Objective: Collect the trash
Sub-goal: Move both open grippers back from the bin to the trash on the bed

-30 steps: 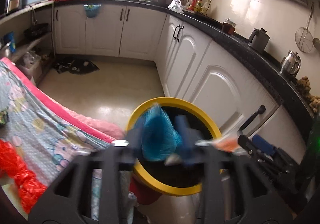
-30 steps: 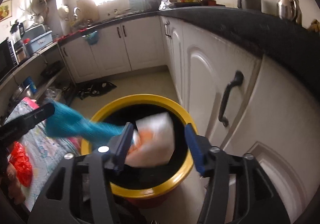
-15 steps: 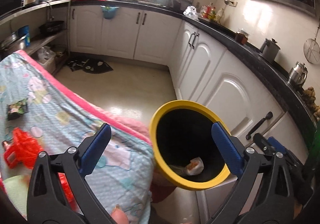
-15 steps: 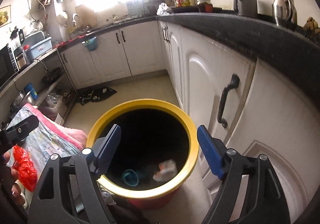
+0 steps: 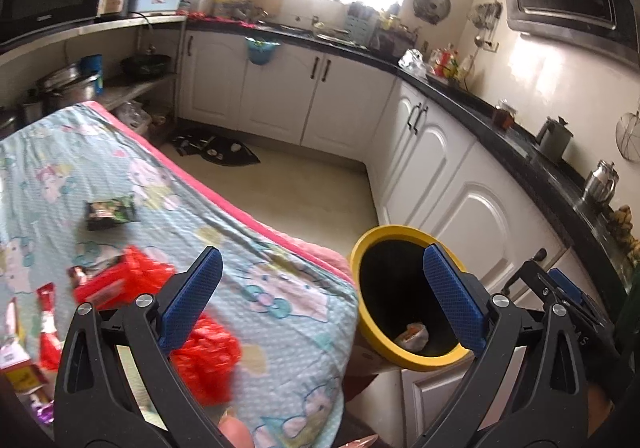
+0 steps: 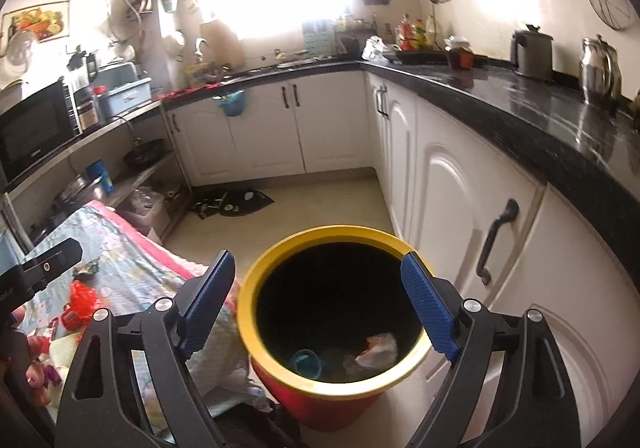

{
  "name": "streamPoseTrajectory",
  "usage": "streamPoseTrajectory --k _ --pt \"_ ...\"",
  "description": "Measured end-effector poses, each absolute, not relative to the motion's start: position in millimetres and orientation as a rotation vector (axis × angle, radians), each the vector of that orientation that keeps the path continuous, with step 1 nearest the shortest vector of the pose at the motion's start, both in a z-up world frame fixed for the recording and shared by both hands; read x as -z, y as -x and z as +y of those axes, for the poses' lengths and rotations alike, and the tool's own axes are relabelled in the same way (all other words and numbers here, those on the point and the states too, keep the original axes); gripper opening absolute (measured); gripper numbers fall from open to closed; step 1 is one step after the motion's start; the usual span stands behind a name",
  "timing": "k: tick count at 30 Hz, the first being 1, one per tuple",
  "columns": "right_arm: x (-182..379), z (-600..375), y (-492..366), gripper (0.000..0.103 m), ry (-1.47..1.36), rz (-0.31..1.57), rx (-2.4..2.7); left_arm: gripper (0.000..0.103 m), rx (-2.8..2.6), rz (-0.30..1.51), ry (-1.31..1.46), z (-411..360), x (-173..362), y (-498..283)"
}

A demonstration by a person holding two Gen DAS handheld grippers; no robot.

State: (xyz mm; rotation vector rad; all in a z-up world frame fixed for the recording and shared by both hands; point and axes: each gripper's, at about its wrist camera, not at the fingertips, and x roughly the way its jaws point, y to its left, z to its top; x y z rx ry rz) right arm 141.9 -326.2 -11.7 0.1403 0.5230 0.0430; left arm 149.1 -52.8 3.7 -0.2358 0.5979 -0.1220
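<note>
Kitchen floor's partly sorted: a blue cup (image 6: 306, 363) and crumpled wrapper (image 6: 378, 348) are seen binned in the yellow-rimmed bin (image 6: 256, 284). Left gripper (image 5: 320, 300) and right gripper (image 6: 318, 306) are spread wide, empty. Red wrappers (image 5: 120, 280) are left on the tablecloth (image 5: 280, 288).

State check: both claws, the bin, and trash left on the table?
left claw: open, empty
right claw: open, empty, above bin
bin: upright, uncovered, holds teal cup and crumpled wrapper
red plastic bag: on table, uncollected
dark packet: on table, uncollected
</note>
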Motion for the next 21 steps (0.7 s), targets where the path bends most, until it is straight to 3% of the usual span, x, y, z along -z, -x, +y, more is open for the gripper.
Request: streamPoseTrajectory --k 21 --pt "-18 -259 -110 0.086 -0.090 0.468 -0.246 0.092 -0.028 0.480 0.254 17 -36 -89"
